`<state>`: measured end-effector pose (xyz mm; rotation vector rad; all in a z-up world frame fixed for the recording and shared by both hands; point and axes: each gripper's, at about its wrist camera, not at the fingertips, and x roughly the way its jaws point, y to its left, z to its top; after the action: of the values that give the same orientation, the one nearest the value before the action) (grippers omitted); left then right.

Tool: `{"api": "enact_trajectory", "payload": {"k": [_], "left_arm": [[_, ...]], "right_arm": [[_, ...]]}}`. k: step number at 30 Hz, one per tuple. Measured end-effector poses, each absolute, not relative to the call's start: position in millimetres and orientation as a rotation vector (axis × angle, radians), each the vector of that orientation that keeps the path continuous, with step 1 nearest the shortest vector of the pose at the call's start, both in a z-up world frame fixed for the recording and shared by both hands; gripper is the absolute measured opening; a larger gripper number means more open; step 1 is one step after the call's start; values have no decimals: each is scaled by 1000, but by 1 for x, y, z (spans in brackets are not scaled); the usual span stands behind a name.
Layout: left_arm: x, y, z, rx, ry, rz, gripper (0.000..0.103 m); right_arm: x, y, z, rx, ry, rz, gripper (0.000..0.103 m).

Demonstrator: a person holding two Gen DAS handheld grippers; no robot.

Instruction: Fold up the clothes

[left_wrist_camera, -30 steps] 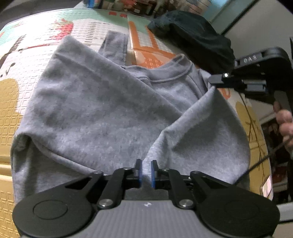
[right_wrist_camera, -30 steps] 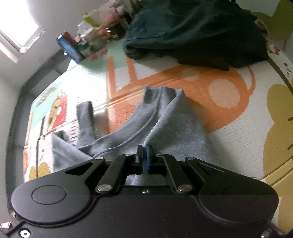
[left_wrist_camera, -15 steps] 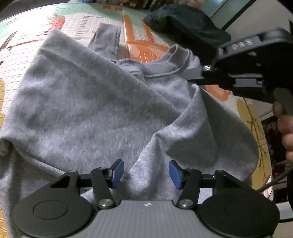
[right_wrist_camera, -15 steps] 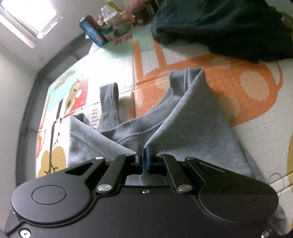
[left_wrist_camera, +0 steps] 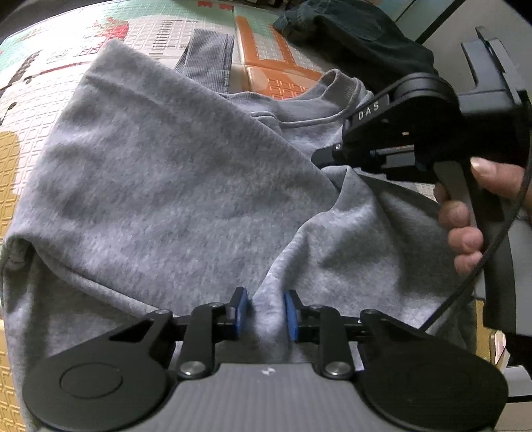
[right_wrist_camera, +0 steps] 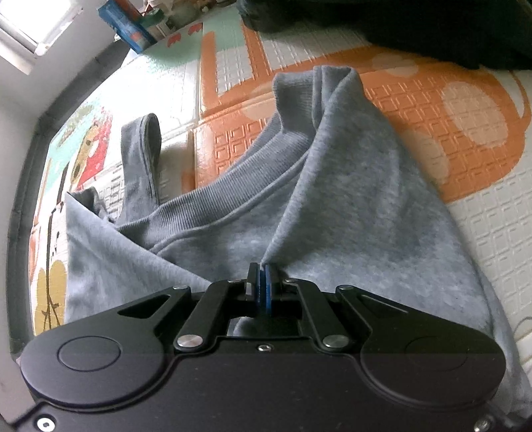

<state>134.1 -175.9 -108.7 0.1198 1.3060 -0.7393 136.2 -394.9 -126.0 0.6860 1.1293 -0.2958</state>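
Observation:
A grey sweatshirt [left_wrist_camera: 173,186] lies on the play mat, neckband [right_wrist_camera: 232,189] at the far side. One side is folded over the body, and a sleeve cuff [left_wrist_camera: 206,56] pokes out beyond it. My left gripper [left_wrist_camera: 265,310] hovers over the near edge. Its jaws are closing, still apart, with a raised ridge of grey cloth between the blue pads [left_wrist_camera: 241,309]. My right gripper [right_wrist_camera: 262,282] is shut on a pinch of the sweatshirt [right_wrist_camera: 349,206] near the shoulder. In the left wrist view the right gripper [left_wrist_camera: 324,159] sits low at the right, held by a hand [left_wrist_camera: 465,232].
A dark garment [left_wrist_camera: 359,36] is heaped on the mat beyond the collar and is also in the right wrist view [right_wrist_camera: 415,26]. The patterned foam mat [right_wrist_camera: 465,109] spreads all around. Boxes and clutter [right_wrist_camera: 129,23] line the far edge by a window.
My left jaws went from shut to wide apart, then narrowed around a fold of cloth. My right gripper came down toward the mat with its pinch, lowering the lifted side.

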Motion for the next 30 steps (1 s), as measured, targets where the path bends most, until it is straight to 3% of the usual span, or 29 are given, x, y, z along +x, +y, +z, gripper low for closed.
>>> {"api": "enact_trajectory", "payload": {"k": [6, 10, 20, 30], "left_arm": [[133, -170, -107, 116, 1313, -714, 19], [133, -162, -104, 97, 1314, -688, 15], [131, -138, -86, 71, 1281, -611, 12], [132, -92, -81, 9, 1284, -524, 12]], "right_arm": [[136, -400, -115, 704, 1111, -293, 11], [125, -402, -88, 691, 1035, -303, 25], [82, -372, -35, 595, 941, -174, 27], [27, -309, -56, 576, 1050, -32, 27]]}}
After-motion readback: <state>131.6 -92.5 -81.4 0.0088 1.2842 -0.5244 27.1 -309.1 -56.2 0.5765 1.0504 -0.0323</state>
